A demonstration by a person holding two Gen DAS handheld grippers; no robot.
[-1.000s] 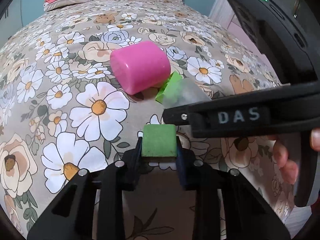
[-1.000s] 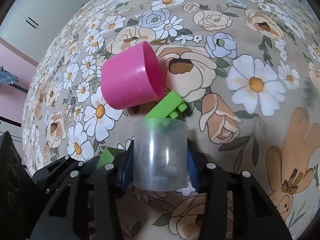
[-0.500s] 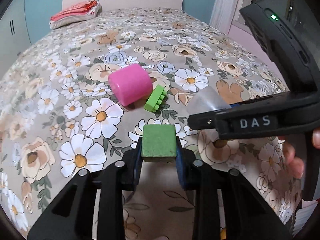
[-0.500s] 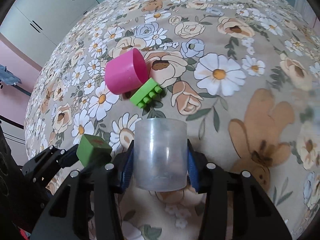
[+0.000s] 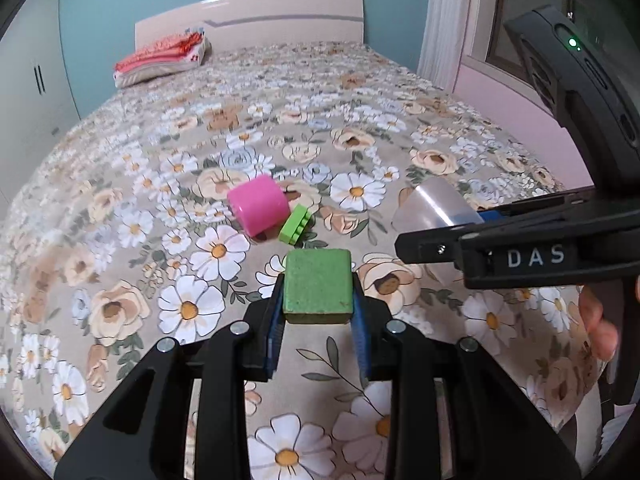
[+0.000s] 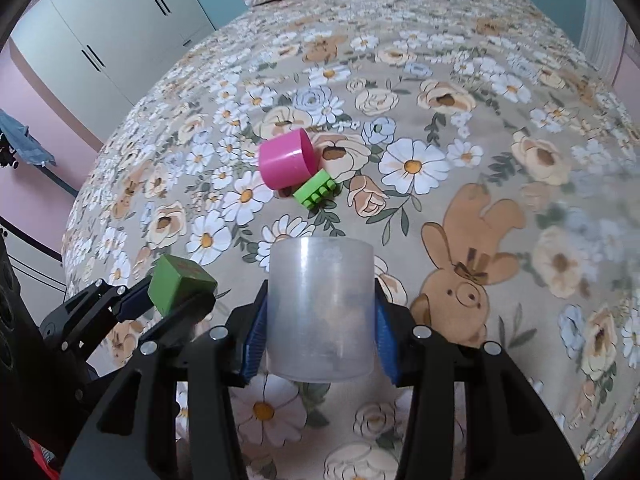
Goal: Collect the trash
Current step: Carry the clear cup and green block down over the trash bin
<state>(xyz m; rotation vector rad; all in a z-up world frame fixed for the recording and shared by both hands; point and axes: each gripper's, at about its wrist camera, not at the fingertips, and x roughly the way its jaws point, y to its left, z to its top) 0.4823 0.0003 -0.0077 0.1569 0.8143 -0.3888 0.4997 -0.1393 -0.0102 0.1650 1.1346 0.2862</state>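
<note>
Trash pieces are in both grippers, carrying step in hand.
We hold green block (image 5: pixel 318 286) in left gripper (image 5: pixel 318 312), clear cup (image 6: pixel 320 308) in right gripper (image 6: pixel 320 320), both clamped; next we need a bin, pink cup (image 5: pixel 259 209) remains at 11 o'clock.

A bed (image 5: pixel 120 216) under a floral, bear-printed cover bears folded red-and-white bedding (image 5: pixel 160 60) near its pale headboard (image 5: pixel 248 20), with grey wardrobe doors (image 6: pixel 108 36) beside a teal wall (image 5: pixel 104 4)

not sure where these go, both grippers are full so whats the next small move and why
Probably carry both loads off the bed toward a bin, which no view shows. The left gripper is shut on the green block, the right gripper on the clear cup; the pink cup and green brick must wait.
</note>
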